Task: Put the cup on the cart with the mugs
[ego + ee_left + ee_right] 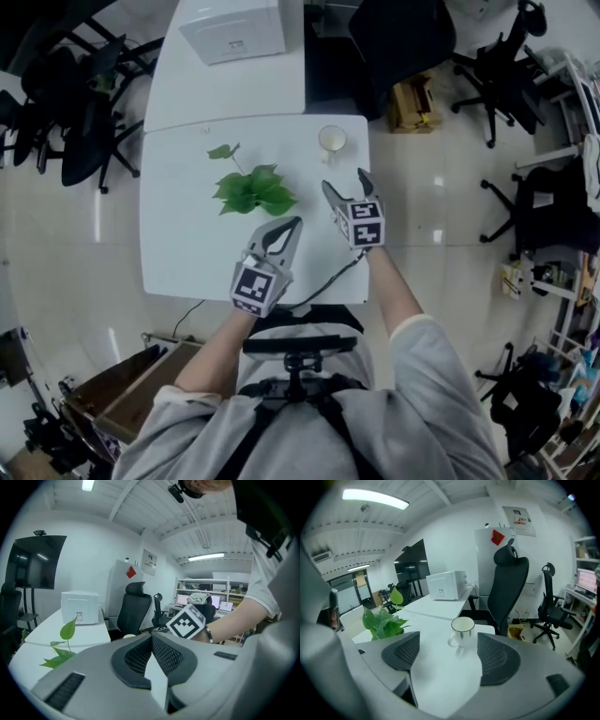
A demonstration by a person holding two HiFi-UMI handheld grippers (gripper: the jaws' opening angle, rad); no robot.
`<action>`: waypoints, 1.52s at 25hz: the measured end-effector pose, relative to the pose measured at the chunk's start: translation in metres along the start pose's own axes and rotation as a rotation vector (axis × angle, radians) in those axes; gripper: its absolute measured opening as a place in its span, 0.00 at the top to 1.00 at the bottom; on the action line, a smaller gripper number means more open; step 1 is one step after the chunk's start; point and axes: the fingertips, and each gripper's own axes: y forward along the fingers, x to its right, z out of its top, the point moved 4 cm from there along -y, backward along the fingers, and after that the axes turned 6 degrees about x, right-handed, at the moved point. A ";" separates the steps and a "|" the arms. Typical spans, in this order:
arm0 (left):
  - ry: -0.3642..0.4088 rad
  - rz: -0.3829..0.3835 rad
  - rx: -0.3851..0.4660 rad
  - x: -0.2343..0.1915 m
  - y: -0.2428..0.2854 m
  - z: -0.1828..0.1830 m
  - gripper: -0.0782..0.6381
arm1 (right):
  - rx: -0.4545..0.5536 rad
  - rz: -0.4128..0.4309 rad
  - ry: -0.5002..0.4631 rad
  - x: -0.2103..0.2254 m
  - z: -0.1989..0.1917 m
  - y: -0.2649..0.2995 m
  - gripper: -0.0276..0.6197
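Jaws spread and empty, the right gripper point(446, 653) faces the cup point(462, 629) near the far right corner of the table point(187, 244). It should straddle the cup's body, clear of the handle point(452, 641), before closing. The left gripper point(151, 639) is pressed together

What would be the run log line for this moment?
stage: before grasp | right gripper: open, empty, aimed at cup | left gripper: shut, empty | cup: upright on table

path: bare table point(187, 234) between right claw point(345, 180) and cup point(332, 140) | obstacle: plant point(251, 190) left of lane
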 end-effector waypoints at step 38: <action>-0.077 0.053 -0.036 -0.028 -0.013 -0.038 0.89 | -0.353 -0.160 -0.095 0.047 -0.016 0.158 0.33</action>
